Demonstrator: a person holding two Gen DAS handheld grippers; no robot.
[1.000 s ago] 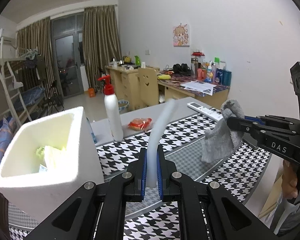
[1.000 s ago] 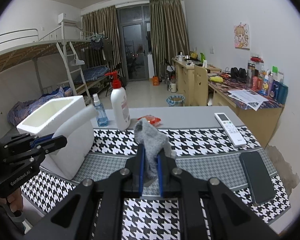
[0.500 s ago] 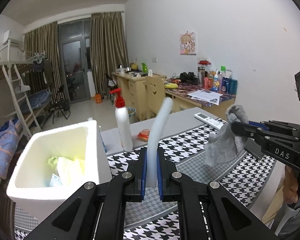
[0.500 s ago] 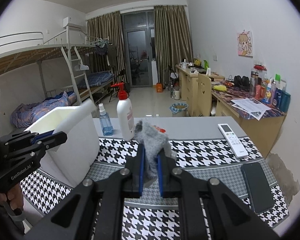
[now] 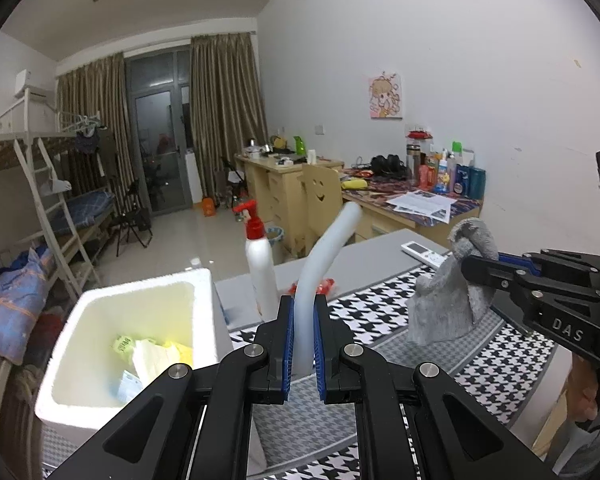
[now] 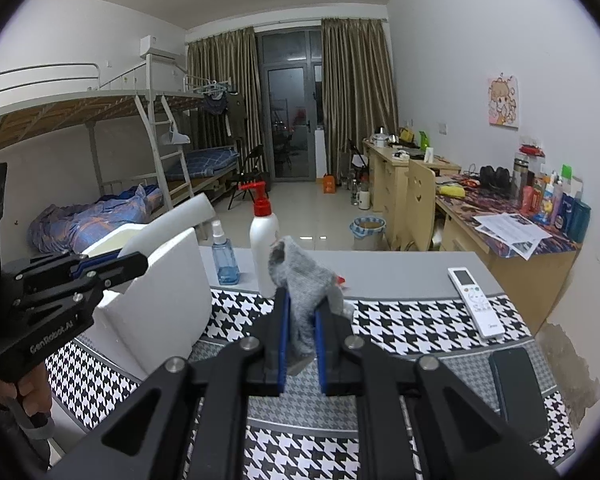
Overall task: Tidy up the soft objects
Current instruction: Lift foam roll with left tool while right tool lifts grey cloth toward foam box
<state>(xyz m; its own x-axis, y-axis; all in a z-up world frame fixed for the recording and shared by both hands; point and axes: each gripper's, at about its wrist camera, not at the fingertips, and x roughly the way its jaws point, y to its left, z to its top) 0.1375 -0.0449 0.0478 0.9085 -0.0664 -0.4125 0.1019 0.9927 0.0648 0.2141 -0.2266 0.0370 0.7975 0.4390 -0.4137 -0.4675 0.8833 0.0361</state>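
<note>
My left gripper is shut on a white foam strip that bends up and to the right, held above the table just right of the white foam box. The box holds yellow and white soft items. My right gripper is shut on a grey sock, held above the houndstooth mat. In the left wrist view the sock hangs from the right gripper at the right. In the right wrist view the left gripper holds the strip beside the box.
A white pump bottle, a blue spray bottle and a red packet stand at the table's far side. A remote and a black phone lie on the right. A desk with bottles is beyond.
Both grippers have risen with their loads. The left wrist view now looks further down into the foam box, and the strip sits higher above the table.
</note>
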